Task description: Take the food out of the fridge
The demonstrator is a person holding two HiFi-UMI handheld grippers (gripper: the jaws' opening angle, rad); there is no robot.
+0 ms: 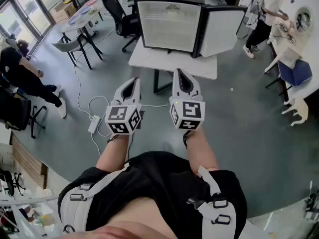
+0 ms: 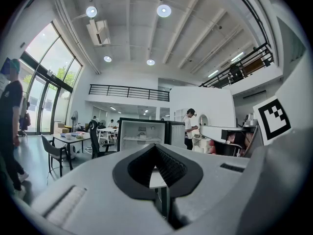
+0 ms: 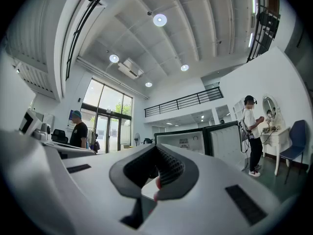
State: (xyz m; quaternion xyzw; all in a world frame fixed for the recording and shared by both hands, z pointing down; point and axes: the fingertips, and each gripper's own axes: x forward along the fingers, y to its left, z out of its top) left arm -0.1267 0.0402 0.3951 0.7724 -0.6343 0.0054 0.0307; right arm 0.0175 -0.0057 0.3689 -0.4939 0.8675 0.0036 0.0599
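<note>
A small black fridge (image 1: 169,26) stands on a white table (image 1: 149,61) ahead of me, its door (image 1: 222,31) swung open to the right. In the left gripper view the fridge (image 2: 142,133) shows a white inside with a small pale item (image 2: 142,135) on the shelf, too small to identify. The right gripper view has the fridge (image 3: 183,141) ahead as well. My left gripper (image 1: 133,80) and right gripper (image 1: 179,72) hang side by side short of the table, both pointing at the fridge. Both are shut and hold nothing; the left gripper's (image 2: 155,148) and right gripper's (image 3: 156,150) jaw tips meet.
A power strip (image 1: 93,123) and white cable lie on the floor to the left. One person (image 1: 266,14) stands at a white desk on the right beside a blue chair (image 1: 294,73). Another person (image 1: 22,68) is at far left. A table with chairs (image 1: 82,16) stands back left.
</note>
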